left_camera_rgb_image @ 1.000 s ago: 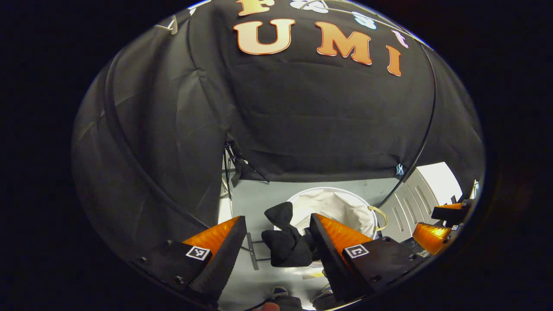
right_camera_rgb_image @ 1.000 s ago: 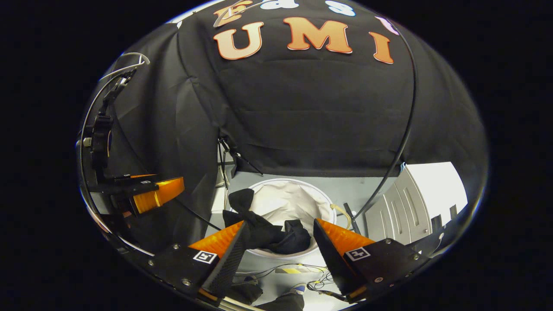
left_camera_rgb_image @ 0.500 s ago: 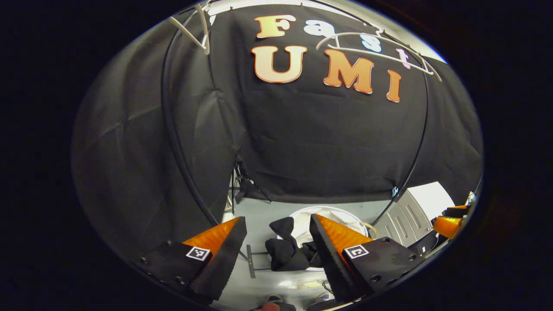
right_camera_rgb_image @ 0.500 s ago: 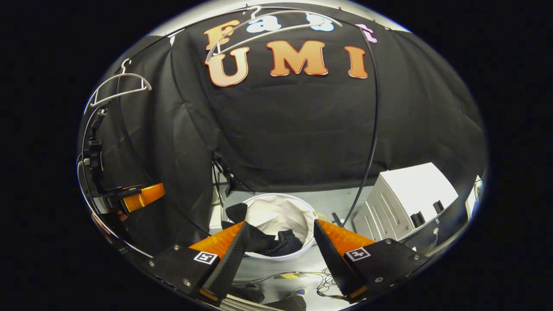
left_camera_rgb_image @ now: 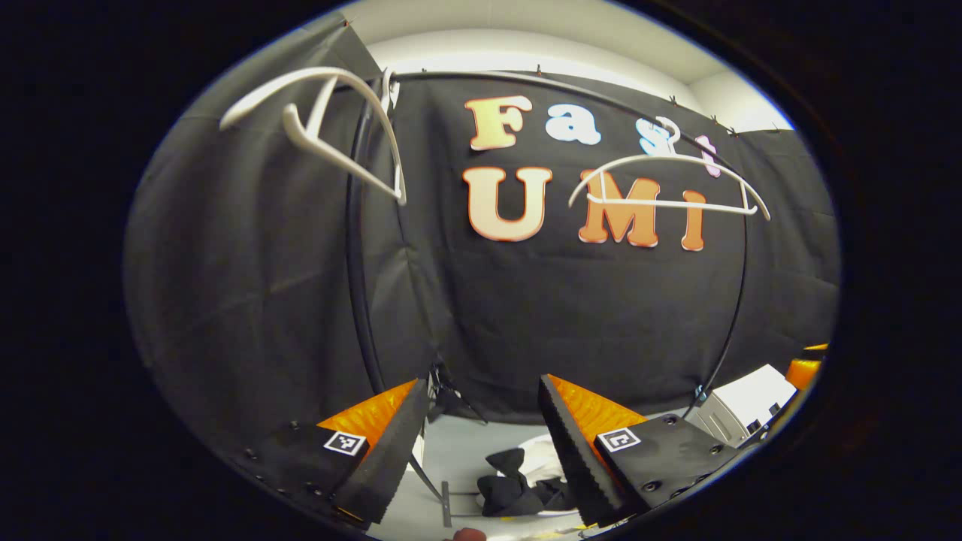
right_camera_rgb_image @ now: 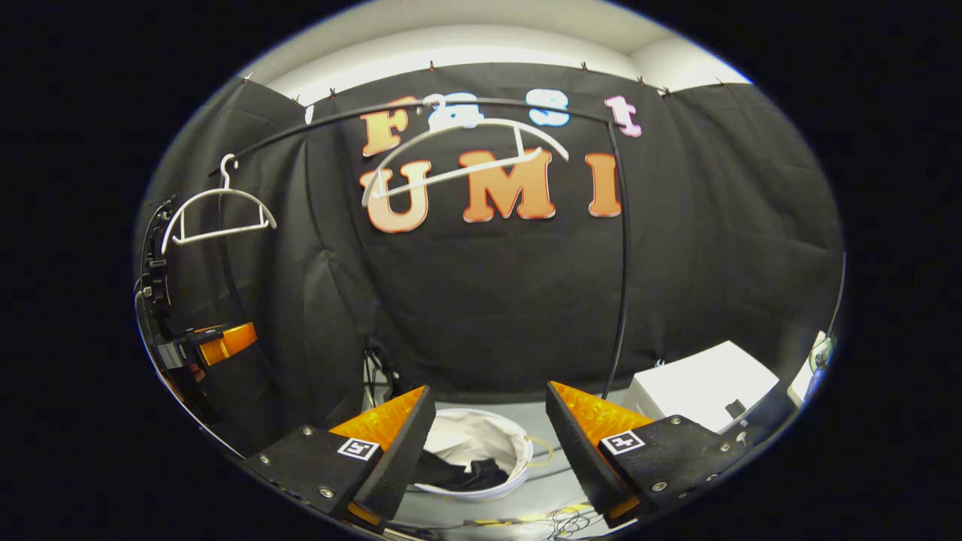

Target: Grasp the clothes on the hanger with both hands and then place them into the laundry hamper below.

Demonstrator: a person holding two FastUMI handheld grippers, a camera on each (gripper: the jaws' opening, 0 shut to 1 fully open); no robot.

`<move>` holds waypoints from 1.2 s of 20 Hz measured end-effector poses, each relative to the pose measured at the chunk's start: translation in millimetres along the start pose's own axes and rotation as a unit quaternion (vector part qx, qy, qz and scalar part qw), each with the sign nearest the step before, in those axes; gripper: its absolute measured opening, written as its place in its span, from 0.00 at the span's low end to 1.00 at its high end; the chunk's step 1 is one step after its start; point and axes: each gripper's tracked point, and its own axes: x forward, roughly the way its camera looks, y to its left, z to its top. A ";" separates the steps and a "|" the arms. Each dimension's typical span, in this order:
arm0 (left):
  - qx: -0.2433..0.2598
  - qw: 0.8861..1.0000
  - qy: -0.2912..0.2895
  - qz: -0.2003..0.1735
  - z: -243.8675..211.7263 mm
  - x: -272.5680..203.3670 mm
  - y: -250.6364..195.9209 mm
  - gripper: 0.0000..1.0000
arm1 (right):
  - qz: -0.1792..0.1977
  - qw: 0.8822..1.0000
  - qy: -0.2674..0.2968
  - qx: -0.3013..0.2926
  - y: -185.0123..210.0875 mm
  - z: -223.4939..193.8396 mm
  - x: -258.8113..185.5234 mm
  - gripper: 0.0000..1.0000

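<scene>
Both my left hand-held gripper (left_camera_rgb_image: 481, 443) and right hand-held gripper (right_camera_rgb_image: 488, 443) are released, holding nothing; black clothes (right_camera_rgb_image: 462, 475) lie in the white laundry hamper (right_camera_rgb_image: 518, 460) below two bare hangers (right_camera_rgb_image: 458, 154).

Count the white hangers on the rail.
2. In the right gripper view, one hanger hangs at the rail's left end and another hanger near its middle; both are bare. More may be hidden.
</scene>
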 end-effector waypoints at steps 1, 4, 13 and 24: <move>0.002 1.000 -0.014 0.008 11.5 -2.5 4.4 0.96 | -0.004 1.000 -0.015 -0.006 -5.8 15.3 -4.1 0.92; -0.016 0.998 -0.052 0.009 44.7 -10.3 -1.3 0.96 | -0.011 0.998 -0.060 -0.006 -16.2 51.4 -15.6 0.92; -0.057 0.989 -0.133 -0.015 110.1 -33.1 -8.4 0.94 | -0.038 0.982 -0.180 -0.031 -46.7 131.8 -55.3 0.91; -0.064 0.981 -0.178 -0.045 134.5 -50.5 -26.8 0.96 | -0.061 0.973 -0.222 -0.024 -79.3 144.4 -70.1 0.95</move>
